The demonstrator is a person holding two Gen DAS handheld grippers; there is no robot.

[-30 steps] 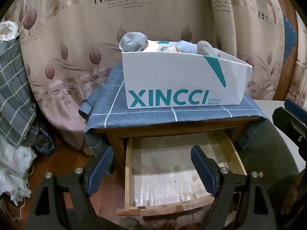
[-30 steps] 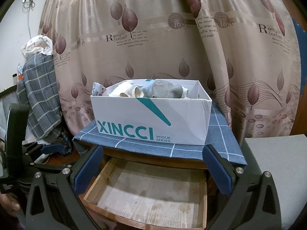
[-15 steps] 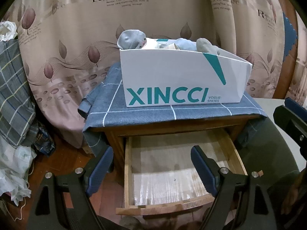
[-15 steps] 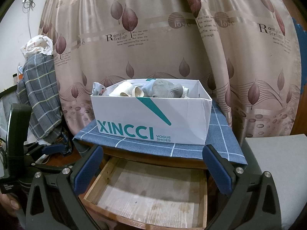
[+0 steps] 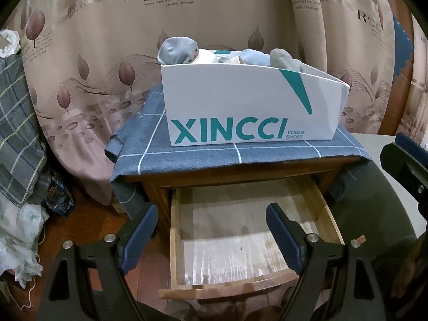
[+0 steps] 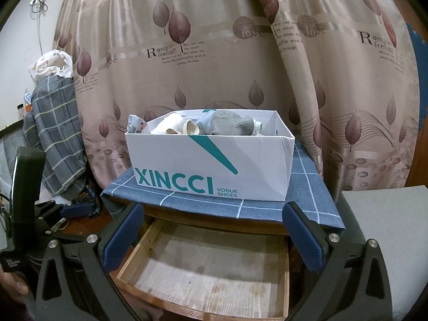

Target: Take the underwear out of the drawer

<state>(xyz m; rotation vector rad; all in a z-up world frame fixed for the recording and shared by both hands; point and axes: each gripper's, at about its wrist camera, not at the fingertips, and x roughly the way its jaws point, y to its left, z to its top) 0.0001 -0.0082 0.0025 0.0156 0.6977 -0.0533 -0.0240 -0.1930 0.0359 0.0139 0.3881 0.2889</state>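
The drawer [image 5: 248, 240] is pulled open and seen bare; no underwear is visible in it. Rolled garments are piled in the box [image 6: 211, 165] at 12 o'clock, on the table [image 5: 235, 171]. Both the left hand-held gripper [image 5: 211, 235] and the right hand-held gripper [image 6: 211, 238] are held wide, empty, tilted down over the drawer.

Left gripper [image 5: 211, 230]: black angular frame, two arms.
Left finger pads [image 5: 139, 236]: dark blue, textured, long and rectangular.
Left screws [image 5: 111, 238]: round silver heads, one pair on each arm.
Right gripper [image 6: 212, 238]: same black frame, triangular cut-outs in the arms.
Right finger pads [image 6: 303, 236]: dark blue, finely dotted.
Right screws [image 6: 92, 238]: silver, paired.
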